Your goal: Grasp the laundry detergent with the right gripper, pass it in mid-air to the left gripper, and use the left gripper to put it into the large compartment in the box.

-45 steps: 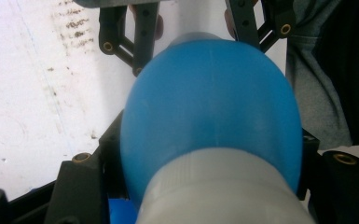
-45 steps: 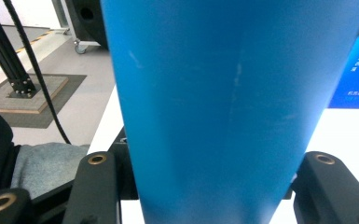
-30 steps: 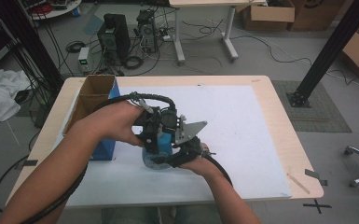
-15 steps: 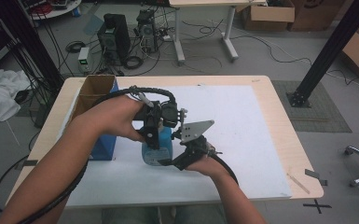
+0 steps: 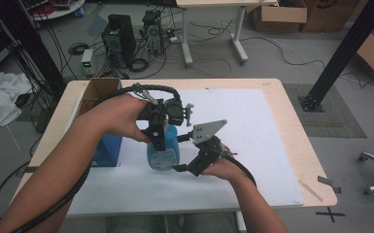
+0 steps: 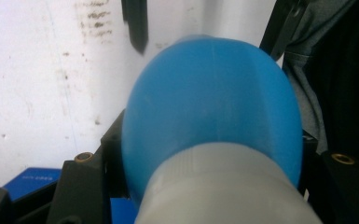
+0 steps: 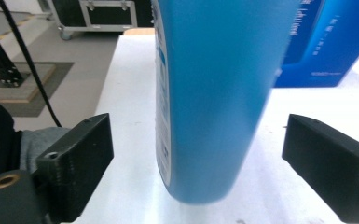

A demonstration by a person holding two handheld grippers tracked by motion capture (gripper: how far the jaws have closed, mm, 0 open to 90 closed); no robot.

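Your right claw [image 7: 196, 154] has just been opening off the blue bottle [image 5: 163, 150], jaws wide on either side; your left claw [image 5: 156, 141] clenches its top, carrying it alone.

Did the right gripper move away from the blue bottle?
Yes. The right gripper slid right along the white mat, off the blue bottle; its jaws have just been opening, clear of the bottle.
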